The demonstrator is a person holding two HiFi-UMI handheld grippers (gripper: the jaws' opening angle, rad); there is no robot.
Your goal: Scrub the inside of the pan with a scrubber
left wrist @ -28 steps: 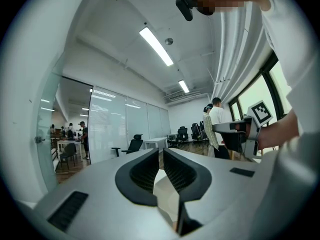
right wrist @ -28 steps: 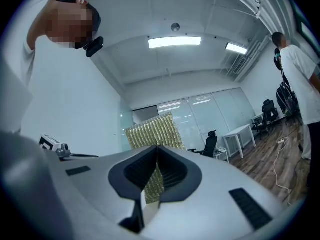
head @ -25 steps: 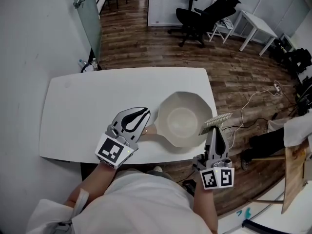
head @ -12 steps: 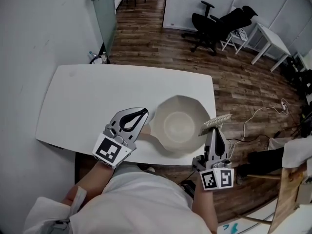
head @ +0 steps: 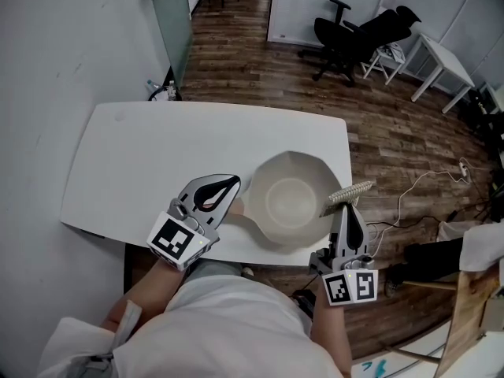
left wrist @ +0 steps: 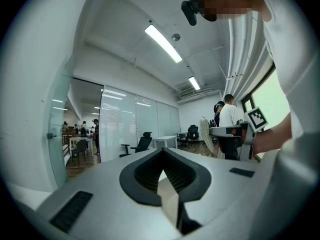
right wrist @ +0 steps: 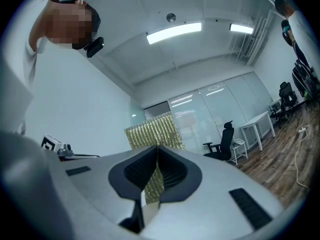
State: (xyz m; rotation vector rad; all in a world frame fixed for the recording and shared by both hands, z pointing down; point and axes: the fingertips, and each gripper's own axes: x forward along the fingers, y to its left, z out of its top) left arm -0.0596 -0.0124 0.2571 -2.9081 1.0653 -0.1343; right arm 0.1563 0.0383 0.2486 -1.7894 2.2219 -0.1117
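On a white counter (head: 157, 156), toward its 5 o'clock corner and close to the near edge, sits a pale cream pan (head: 290, 199) with a faceted rim and a bare, smooth inside. Its short handle (head: 241, 209) sticks out at the pan's 9 o'clock. The left tongs (head: 233, 182) lie over that handle, and the left gripper view shows them clenched, with a pale strip between the pads that looks to be the handle itself, so the pan appears steadied from that side. The right tongs (head: 344, 205) come in from the pan's 5 o'clock and are clamped on a gold, mesh-like scrubber (head: 350, 193). The right gripper view shows the pads biting its lower edge while most of the pad stands free above them. From the head view the scrubber lies across the pan's rim at about 3 to 4 o'clock, not down in the bowl. Whether it touches the rim cannot be told. Judging from this, the step in hand is bringing the scrubber to the pan, with both grips made and scrubbing not yet begun. The next move calls for carrying the scrubber over the rim toward the pan's centre, lowering it until the mesh presses flat on the bottom, then rubbing across the floor and up the sloped sides. The left tongs would need to hold firm, since the pan sits near the counter's edge and could slide or turn under sideways pressure.
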